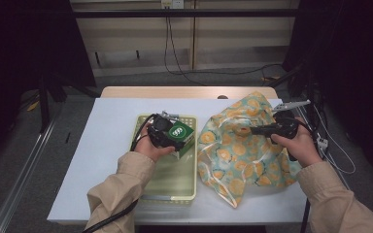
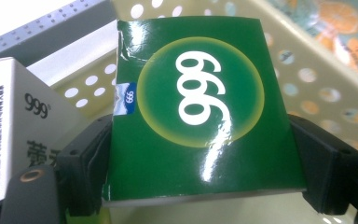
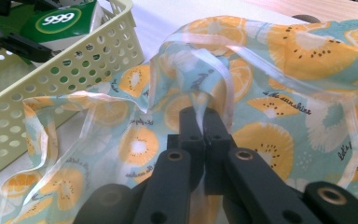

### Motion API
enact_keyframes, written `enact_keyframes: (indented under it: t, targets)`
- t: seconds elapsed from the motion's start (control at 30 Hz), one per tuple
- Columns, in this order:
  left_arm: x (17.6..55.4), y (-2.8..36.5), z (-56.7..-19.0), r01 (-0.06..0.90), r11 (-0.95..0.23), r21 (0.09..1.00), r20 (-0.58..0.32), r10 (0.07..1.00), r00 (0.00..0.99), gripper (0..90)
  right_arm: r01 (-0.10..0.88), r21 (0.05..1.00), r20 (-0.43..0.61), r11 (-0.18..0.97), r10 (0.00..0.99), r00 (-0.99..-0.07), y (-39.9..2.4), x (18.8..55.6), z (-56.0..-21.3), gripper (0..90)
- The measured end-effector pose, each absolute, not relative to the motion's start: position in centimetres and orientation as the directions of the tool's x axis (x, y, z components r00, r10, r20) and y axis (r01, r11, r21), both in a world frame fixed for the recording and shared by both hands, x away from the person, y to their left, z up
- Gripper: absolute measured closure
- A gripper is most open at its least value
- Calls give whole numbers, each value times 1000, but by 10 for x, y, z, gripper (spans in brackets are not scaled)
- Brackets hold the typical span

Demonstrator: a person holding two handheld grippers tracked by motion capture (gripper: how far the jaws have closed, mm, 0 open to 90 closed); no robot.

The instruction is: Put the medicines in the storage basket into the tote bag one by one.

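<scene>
**Box gripped over basket, bag pinched at its rim**

While a person sits at a white-topped table (image 1: 111, 145), each hand works a black two-jaw gripper. From the high view, the left gripper (image 1: 167, 135) sits near the centre of the table, above a pale yellow perforated basket (image 1: 172, 184). Its jaws hold a green box (image 1: 180, 133) marked "999", one jaw on each side wall. In the left gripper view the green box (image 2: 200, 112) stands between the two jaws, which touch its left and right sides; a white box (image 2: 14, 121) with the same "999" mark lies at nine o'clock from it, inside the basket (image 2: 307, 70).

At three o'clock from the basket lies a crumpled bag (image 1: 238, 150), teal with orange fruit slices. The right gripper (image 1: 260, 130) reaches onto it from the three o'clock side. In the right gripper view its jaws are pressed together, pinching a clear plastic edge of the bag (image 3: 284, 60), which rises in a fold just above them. The basket (image 3: 60, 79) shows at ten o'clock, touching the bag's edge.
</scene>
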State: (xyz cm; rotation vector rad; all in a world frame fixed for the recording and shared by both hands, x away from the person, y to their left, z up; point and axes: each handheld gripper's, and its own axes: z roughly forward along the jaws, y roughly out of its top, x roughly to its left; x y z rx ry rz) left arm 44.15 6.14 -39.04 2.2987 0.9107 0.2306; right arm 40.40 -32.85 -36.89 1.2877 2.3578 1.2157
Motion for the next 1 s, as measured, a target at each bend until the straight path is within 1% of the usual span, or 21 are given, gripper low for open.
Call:
enact_keyframes:
  t: [0.23, 0.5, 0.6, 0.73, 1.0]
  targets:
    - [437, 71, -363, 554, -511, 657, -125, 650, 749, 171, 614, 736, 203, 285, 772, -602, -328, 404, -369, 895]
    - [430, 74, -327, 505, -494, 708, -108, 631, 768, 171, 615, 737, 203, 282, 775, -599, -327, 404, -368, 895]
    - [424, 65, -312, 470, -488, 736, -106, 602, 791, 171, 615, 736, 202, 284, 774, -600, -327, 405, -367, 895]
    - [416, 45, -304, 434, -499, 750, -109, 554, 825, 170, 611, 739, 201, 284, 773, -602, -328, 405, -365, 895]
    - [410, 0, -315, 402, -531, 746, -136, 469, 873, 170, 611, 742, 205, 274, 776, -596, -331, 404, -361, 895]
